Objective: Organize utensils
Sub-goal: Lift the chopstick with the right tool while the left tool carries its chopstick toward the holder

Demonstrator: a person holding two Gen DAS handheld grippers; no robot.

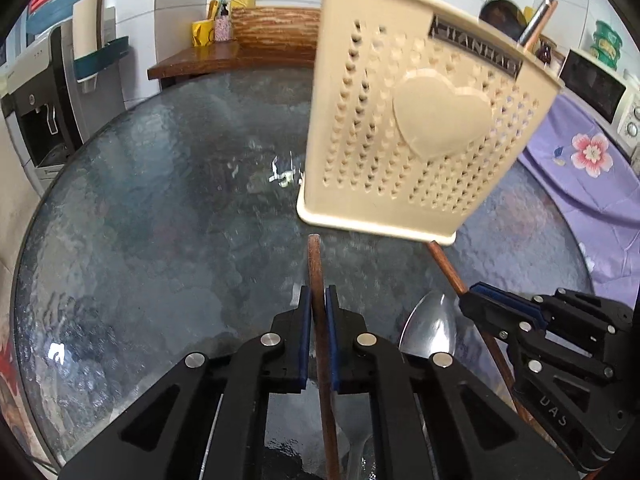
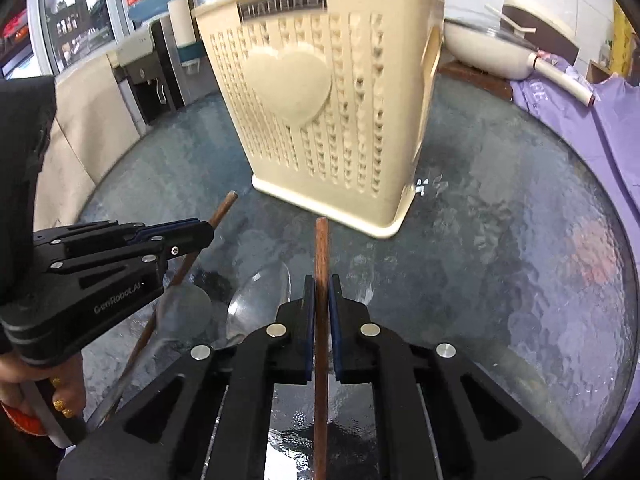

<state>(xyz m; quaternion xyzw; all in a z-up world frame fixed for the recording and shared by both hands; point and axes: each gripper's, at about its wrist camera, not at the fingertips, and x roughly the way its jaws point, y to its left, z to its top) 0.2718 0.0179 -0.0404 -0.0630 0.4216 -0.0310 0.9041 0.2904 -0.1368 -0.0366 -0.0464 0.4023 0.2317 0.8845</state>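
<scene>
On the left, the left tongs (image 1: 318, 300) are closed on a brown wooden chopstick (image 1: 316, 264), which runs between the blue pads (image 1: 305, 320) and pokes out past their tips toward the far side. From the right wrist view the same left tongs (image 2: 200, 232) come in from the left edge, held by a hand (image 2: 60, 396) with gold-painted nails, their chopstick (image 2: 224, 206) slanting up and to the right.

Between the two tools, a metal spoon (image 1: 430, 328) lies on the round glass surface (image 1: 160, 220), bowl toward the far side; it also shows in the right view (image 2: 260, 300).

To the right, the right tongs (image 2: 321, 292) are closed on a second brown chopstick (image 2: 321, 248), which stands straight out between the pads, its far end close to the holder's base. In the left view these right tongs (image 1: 476, 296) reach in from the right edge, gripping that chopstick (image 1: 444, 264).

Beyond both tips, toward the far side of the surface, stands a beige perforated utensil holder (image 2: 320, 112) with a raised heart on its face. More chopsticks (image 1: 538, 20) stick out of its top at the right corner.
</scene>
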